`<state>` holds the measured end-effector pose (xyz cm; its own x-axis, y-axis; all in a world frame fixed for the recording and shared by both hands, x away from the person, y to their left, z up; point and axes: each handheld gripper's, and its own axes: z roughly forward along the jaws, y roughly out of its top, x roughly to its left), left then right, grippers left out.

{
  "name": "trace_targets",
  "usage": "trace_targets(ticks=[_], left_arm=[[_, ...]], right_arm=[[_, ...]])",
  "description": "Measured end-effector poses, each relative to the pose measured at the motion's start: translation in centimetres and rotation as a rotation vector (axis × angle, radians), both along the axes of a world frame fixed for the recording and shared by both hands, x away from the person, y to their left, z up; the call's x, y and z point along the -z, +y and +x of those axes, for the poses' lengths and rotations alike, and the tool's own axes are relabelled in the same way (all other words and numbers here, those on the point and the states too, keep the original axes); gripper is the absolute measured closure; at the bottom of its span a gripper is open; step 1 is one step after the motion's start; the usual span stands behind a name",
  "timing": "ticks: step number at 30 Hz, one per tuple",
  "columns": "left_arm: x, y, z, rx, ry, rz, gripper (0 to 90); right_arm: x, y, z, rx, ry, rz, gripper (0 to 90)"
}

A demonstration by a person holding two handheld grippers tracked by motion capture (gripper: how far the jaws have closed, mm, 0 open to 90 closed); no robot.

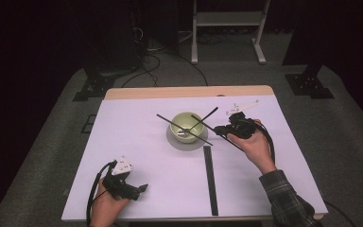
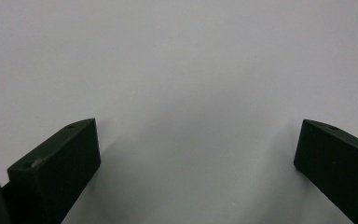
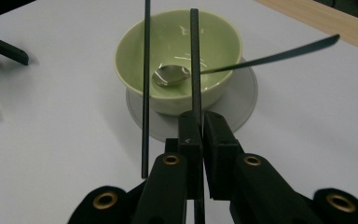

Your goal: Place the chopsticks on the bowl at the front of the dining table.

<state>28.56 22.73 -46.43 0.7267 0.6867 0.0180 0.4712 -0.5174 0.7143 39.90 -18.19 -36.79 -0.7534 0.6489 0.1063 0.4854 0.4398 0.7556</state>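
A pale green bowl (image 1: 177, 117) (image 3: 128, 70) stands on a grey round plate (image 1: 189, 144) (image 3: 242, 100) at mid-table. A metal spoon (image 3: 170, 74) lies in the bowl, and its handle (image 1: 210, 113) sticks out over the rim. My right gripper (image 1: 220, 130) (image 3: 200, 116), just right of the bowl, is shut on a black chopstick (image 1: 205, 125) (image 3: 195, 60) that reaches across the bowl. A second black chopstick (image 1: 168, 120) (image 3: 145, 93) rests across the rim beside it. My left gripper (image 1: 139, 191) (image 2: 198, 125) is open near the front left, over bare white table.
A long black strip (image 1: 210, 179) lies flat on the white sheet, running from in front of the plate toward the table's front edge. A bare wooden band (image 1: 189, 91) runs along the table's far edge. Beyond it are a white stand's legs (image 1: 227, 28) and cables on the floor.
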Motion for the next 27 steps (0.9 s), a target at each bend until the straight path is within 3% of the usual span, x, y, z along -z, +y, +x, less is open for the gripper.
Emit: trace_targets(ticks=[13,27], left_arm=[[0.0,0.0,0.0,0.000,0.000,0.000,0.0],[0.0,0.0,0.0,0.000,0.003,0.000,0.0]], right_arm=[[-0.9,2.9,2.3,-0.007,-0.004,0.001,85.7],[-0.2,6.1,4.8,-0.008,0.017,0.003,85.6]])
